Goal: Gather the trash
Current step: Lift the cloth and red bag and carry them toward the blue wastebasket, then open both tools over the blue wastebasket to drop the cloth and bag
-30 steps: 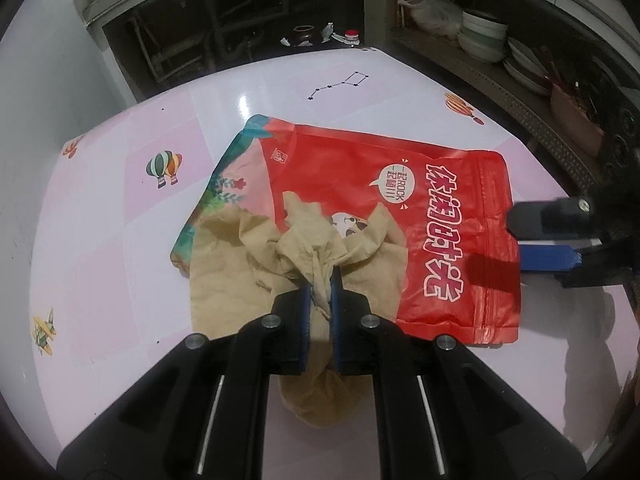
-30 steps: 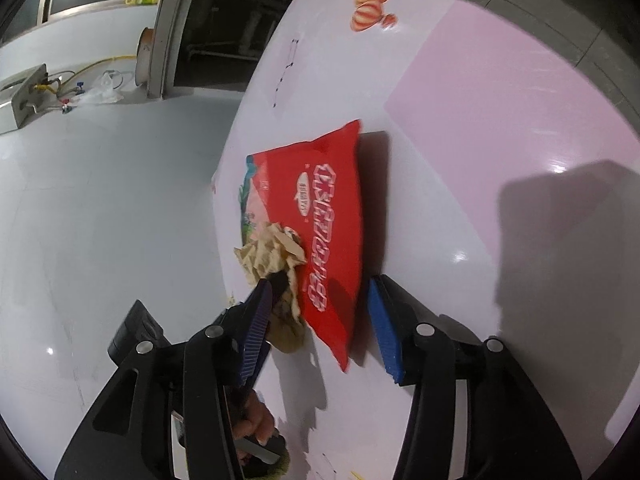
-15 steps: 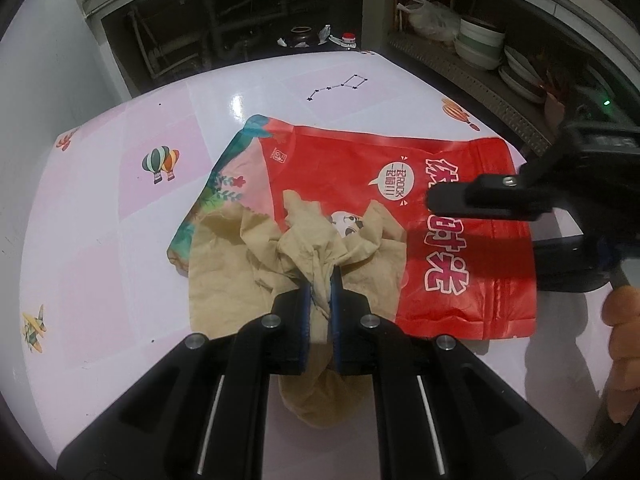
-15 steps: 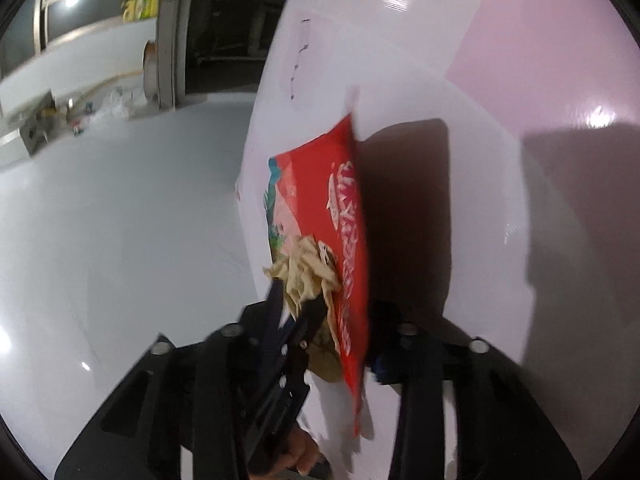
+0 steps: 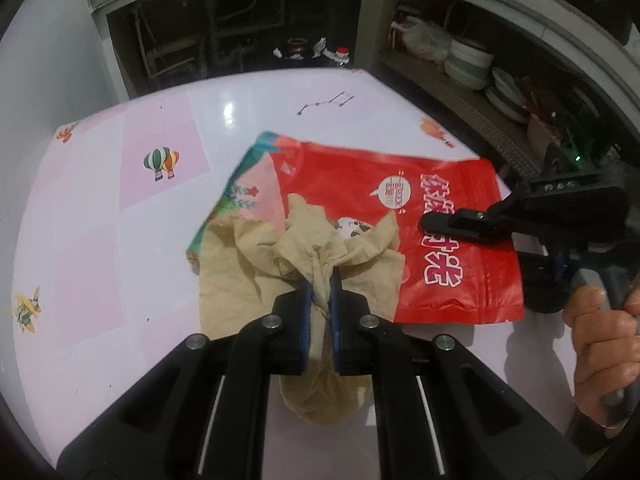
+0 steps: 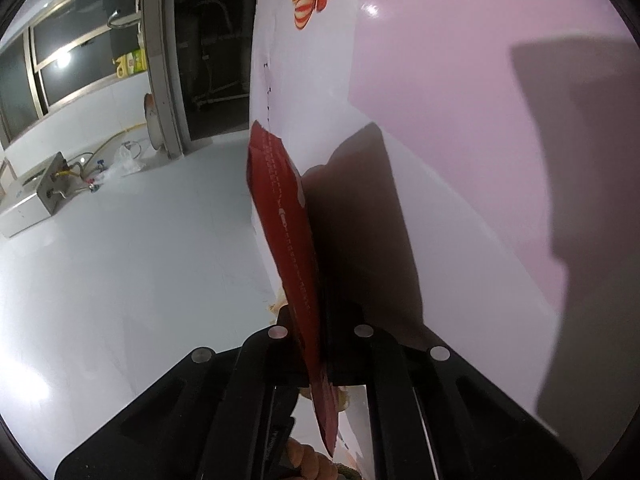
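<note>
A crumpled tan paper (image 5: 248, 264) lies on the lower left of a red snack bag (image 5: 360, 184), which rests on the pink-and-white table (image 5: 120, 240). My left gripper (image 5: 320, 284) is shut on a bunched fold of the paper. From the right, my right gripper (image 5: 432, 229) reaches over the bag's right edge, its jaws closing tight on it. In the right wrist view the red bag (image 6: 280, 200) shows edge-on and raised off the table (image 6: 440, 80), pinched in the right gripper (image 6: 316, 320).
A person's hand (image 5: 600, 340) holds the right gripper's handle. Beyond the table's far edge are dark shelves with stacked bowls (image 5: 468, 64), a plastic bag (image 5: 420, 40) and a dark jar (image 5: 296, 46). A metal box (image 6: 36, 192) sits on the white surface to the left.
My right gripper came in over the bag's right edge and closed on it, and that edge has lifted off the table. My left gripper kept its hold on the paper.
</note>
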Demonstrator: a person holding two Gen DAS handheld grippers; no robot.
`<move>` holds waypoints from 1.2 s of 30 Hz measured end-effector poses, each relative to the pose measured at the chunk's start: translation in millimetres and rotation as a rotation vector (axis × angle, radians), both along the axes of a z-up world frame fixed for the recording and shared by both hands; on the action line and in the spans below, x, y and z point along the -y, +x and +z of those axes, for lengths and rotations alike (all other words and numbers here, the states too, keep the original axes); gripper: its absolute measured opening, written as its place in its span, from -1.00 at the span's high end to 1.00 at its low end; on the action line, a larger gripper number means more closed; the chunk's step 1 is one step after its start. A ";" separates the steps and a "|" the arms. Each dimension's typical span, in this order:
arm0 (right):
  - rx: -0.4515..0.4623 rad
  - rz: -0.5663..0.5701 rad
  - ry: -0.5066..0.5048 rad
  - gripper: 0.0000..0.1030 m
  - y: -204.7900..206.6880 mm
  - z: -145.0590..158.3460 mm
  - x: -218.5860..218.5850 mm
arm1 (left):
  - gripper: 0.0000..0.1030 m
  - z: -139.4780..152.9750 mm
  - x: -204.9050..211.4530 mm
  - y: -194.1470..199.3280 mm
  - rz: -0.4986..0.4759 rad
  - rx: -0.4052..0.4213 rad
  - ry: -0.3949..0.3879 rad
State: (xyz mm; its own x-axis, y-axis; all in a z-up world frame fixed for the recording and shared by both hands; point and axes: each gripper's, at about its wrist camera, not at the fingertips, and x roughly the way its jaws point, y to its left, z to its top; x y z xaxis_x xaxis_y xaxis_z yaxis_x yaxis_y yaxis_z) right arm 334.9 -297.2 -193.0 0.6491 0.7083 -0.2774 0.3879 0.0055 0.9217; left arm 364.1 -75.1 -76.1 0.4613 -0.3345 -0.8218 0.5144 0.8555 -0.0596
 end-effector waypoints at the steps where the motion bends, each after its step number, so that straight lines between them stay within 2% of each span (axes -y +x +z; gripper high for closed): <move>1: 0.006 -0.006 0.001 0.93 -3.6 1.4 1.8 | 0.87 3.5 -0.2 -3.0 -0.003 0.004 -0.007; 12: 0.113 -0.141 0.036 0.95 -83.2 19.6 32.9 | 0.87 48.6 20.3 -53.6 -0.097 0.060 -0.078; 20: 0.188 -0.302 0.137 0.95 -171.1 7.8 79.0 | 0.87 62.5 67.8 -84.0 -0.196 0.041 -0.101; 27: 0.218 -0.470 0.147 0.95 -250.5 -4.1 134.6 | 0.87 63.4 150.7 -117.7 -0.331 -0.003 -0.123; 32: 0.200 -0.630 0.161 0.95 -317.6 -30.5 180.8 | 0.87 53.2 215.7 -134.4 -0.420 -0.067 -0.128; 36: 0.165 -0.736 0.172 0.95 -351.7 -55.3 207.9 | 0.87 33.9 276.7 -145.3 -0.493 -0.150 -0.107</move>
State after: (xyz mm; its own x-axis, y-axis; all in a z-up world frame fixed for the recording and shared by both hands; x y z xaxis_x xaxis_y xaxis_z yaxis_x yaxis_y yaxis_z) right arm -16.8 -505.1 -248.3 0.9929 0.1025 -0.0611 0.0934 -0.3491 0.9324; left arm 218.8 -351.8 -42.2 0.1080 -0.5682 -0.8158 0.8332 0.4994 -0.2375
